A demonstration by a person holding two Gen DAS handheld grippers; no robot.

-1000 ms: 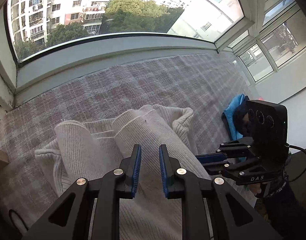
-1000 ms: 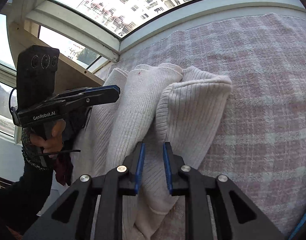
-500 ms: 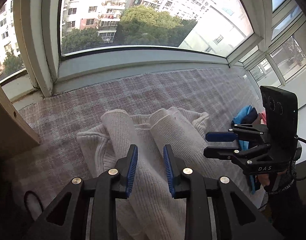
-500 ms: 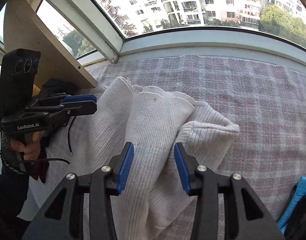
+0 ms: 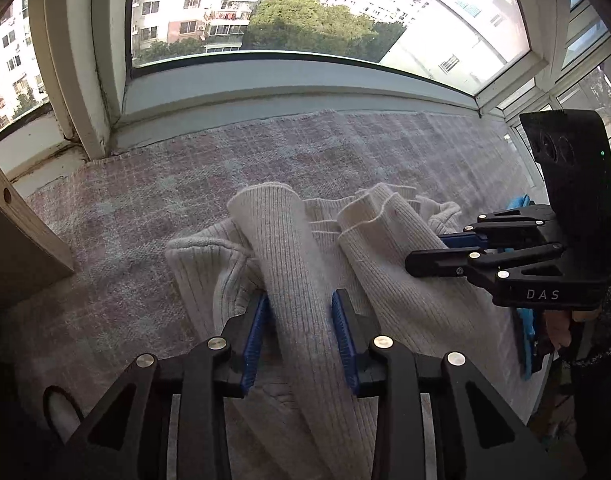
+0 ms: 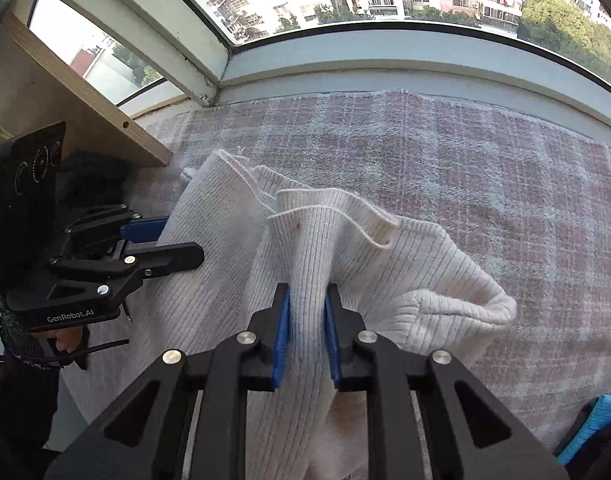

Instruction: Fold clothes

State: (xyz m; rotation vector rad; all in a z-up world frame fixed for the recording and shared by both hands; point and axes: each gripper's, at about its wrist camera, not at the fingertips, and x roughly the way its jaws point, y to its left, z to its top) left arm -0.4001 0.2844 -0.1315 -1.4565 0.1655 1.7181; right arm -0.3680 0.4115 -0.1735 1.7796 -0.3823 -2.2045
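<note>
A cream ribbed sweater (image 5: 305, 248) is shown lying bunched on a pink-and-grey checked blanket (image 5: 153, 208) that covers the surface below a bay window (image 5: 305, 12). In the left wrist view, one raised fold of the knit is seen running between the blue-padded fingers (image 5: 252, 336) of the left gripper (image 5: 299, 336); the jaws are held apart, the left pad lying against the fold, while contact at the right pad cannot be told. In the right wrist view, a second raised fold, ending in a ribbed cuff-like edge (image 6: 329, 216), is pinched by the right gripper (image 6: 307, 340), both blue pads being pressed against the cloth. Each gripper is also visible from the other's camera: the right gripper (image 5: 425, 254) is seen at the right edge of the sweater, held by a hand (image 5: 561, 328) in a dark sleeve, and the left gripper (image 6: 177, 244) is seen at the sweater's left edge, likewise held by a hand (image 6: 67, 340). A wooden board (image 6: 85, 92) stands at the left end of the blanket, just beside the sweater. A blue garment (image 6: 593, 420) is partly visible at the right, near the blanket's front edge. Apartment blocks and trees are seen through the glass.
</note>
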